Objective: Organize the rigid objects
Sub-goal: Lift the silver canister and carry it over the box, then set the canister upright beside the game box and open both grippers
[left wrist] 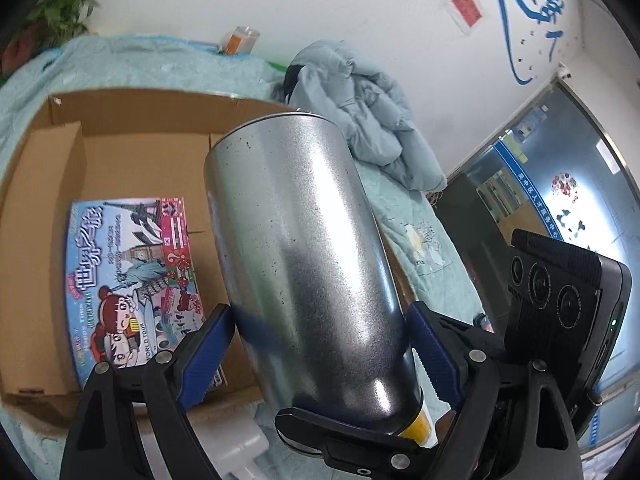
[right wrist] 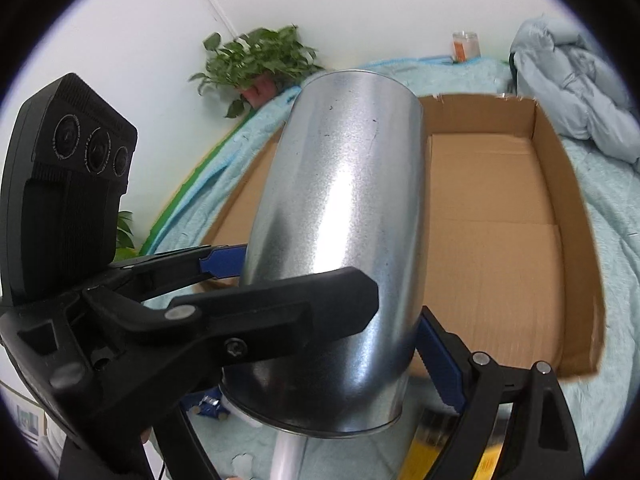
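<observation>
A shiny metal can (left wrist: 304,248) fills the middle of both views (right wrist: 340,232). My left gripper (left wrist: 320,344) is shut on the metal can, its blue pads (left wrist: 434,350) pressing both sides. My right gripper (right wrist: 332,312) also grips the same can from the other side. The can hangs tilted above the near edge of an open cardboard box (left wrist: 132,152), which also shows in the right wrist view (right wrist: 500,216). A colourful game box (left wrist: 136,280) lies flat on the cardboard box's floor at the left.
The cardboard box sits on a light blue quilt (right wrist: 608,280). A crumpled pale blue jacket (left wrist: 372,120) lies behind the box. A potted plant (right wrist: 260,60) and a small jar (left wrist: 240,40) stand by the wall. A white object (left wrist: 240,444) lies below the can.
</observation>
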A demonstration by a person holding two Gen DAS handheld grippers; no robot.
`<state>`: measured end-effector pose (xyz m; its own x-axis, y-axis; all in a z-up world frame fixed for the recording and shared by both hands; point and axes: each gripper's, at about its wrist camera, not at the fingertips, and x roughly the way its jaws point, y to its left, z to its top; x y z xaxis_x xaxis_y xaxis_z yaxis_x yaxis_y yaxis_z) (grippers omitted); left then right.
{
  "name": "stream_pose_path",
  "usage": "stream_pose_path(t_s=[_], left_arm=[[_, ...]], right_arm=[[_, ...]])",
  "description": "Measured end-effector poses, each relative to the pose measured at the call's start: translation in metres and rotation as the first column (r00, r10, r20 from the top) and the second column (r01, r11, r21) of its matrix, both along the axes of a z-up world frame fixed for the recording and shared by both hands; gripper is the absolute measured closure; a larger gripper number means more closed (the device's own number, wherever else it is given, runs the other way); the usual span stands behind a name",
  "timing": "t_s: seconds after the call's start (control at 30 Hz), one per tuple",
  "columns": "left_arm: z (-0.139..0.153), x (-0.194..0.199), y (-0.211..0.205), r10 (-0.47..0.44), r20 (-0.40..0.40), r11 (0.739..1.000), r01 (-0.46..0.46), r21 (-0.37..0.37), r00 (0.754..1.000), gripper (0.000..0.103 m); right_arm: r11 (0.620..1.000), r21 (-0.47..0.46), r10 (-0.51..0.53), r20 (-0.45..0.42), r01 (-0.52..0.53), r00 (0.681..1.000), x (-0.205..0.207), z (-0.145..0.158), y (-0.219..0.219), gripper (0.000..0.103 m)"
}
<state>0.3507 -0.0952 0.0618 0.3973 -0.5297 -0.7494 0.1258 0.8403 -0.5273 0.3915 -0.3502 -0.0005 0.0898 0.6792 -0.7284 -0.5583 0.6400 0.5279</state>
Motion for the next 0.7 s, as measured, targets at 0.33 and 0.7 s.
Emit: stream_pose_path(t_s=[0.33, 0.7], left_arm=[[-0.064, 0.044, 0.001, -0.03, -0.121, 0.998, 0.024, -0.052, 0.992, 0.018], [-0.087, 0.044, 0.009, -0.005, -0.188, 1.0, 0.001, -0.024, 0.982, 0.019]], right_arm=[[0.995, -0.104, -0.017, -0.075, 0.009, 0.997, 0.026, -0.043, 0.011, 0.015], [0.997, -0.074, 0.013, -0.181, -0.027, 0.983, 0.026, -0.052, 0.001, 0.02]])
